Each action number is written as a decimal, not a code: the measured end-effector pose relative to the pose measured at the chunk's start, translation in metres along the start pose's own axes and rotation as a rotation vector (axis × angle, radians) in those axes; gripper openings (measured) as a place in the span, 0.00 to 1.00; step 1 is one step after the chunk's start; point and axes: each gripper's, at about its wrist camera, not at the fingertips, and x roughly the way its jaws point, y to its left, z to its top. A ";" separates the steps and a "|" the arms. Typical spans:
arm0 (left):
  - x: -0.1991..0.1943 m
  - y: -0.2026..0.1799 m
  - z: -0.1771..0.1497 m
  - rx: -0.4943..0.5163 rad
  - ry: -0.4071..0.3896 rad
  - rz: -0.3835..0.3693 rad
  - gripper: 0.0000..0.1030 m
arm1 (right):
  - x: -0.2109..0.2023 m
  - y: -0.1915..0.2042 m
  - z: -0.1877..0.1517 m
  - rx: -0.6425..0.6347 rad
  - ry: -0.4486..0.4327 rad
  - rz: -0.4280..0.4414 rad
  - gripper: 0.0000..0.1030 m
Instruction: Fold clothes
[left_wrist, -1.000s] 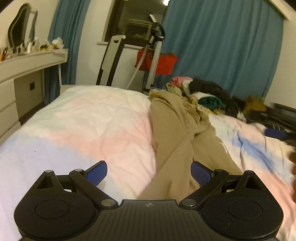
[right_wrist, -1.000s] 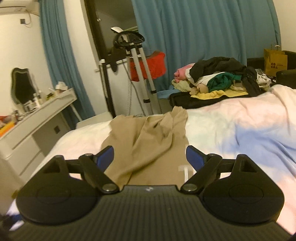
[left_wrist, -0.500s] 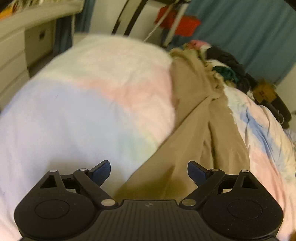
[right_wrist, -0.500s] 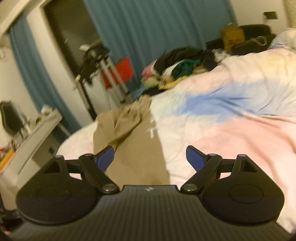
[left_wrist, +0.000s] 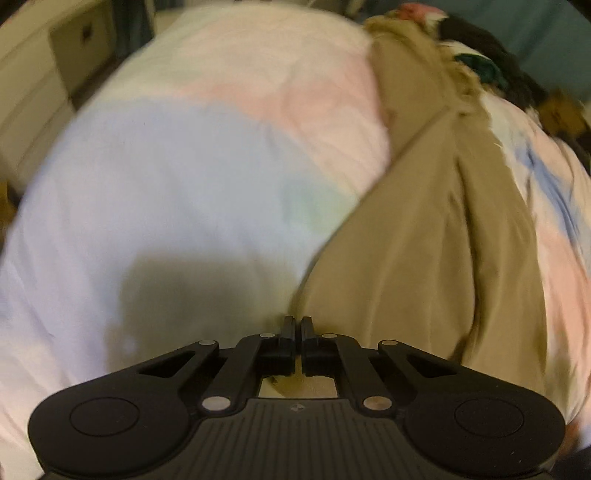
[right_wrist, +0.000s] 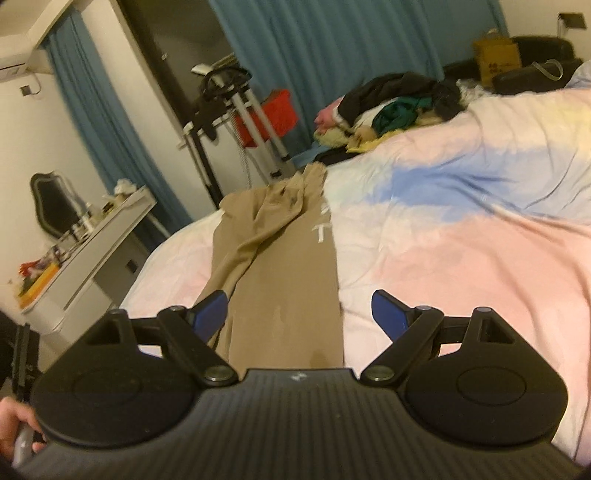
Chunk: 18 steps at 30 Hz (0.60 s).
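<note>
Lying lengthwise along the bed (right_wrist: 461, 258), stretching away from the cameras toward the far edge: tan trousers (right_wrist: 280, 273), with one leg flat and the other rumpled and folded over near the far end. Resting on a pastel quilt of pink, blue and white patches. Closing on the trousers' near left edge: left tongs (left_wrist: 298, 325), fingers drawn together at the hem where tan cloth is meeting the quilt, though whether fabric is actually pinched between them cannot be told from the blurred left wrist view. Hovering spread wide over the near end of the same trousers: right tongs (right_wrist: 299, 308), blue pads (right_wrist: 386, 310) well apart, holding nothing. Piling up beyond the bed's far side: mixed clothes (right_wrist: 391, 99), before blue curtains (right_wrist: 332, 48). Standing off to the left: a white dresser (right_wrist: 88, 254) carrying small items.
</note>
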 end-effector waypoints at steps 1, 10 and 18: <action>-0.010 -0.008 -0.004 0.055 -0.043 0.009 0.02 | 0.000 -0.002 -0.001 0.001 0.011 0.008 0.84; -0.086 -0.114 -0.090 0.606 -0.404 -0.063 0.01 | 0.001 -0.003 -0.005 -0.028 0.043 0.024 0.84; -0.035 -0.167 -0.120 0.602 -0.262 -0.179 0.02 | 0.008 -0.005 -0.015 -0.051 0.103 0.038 0.84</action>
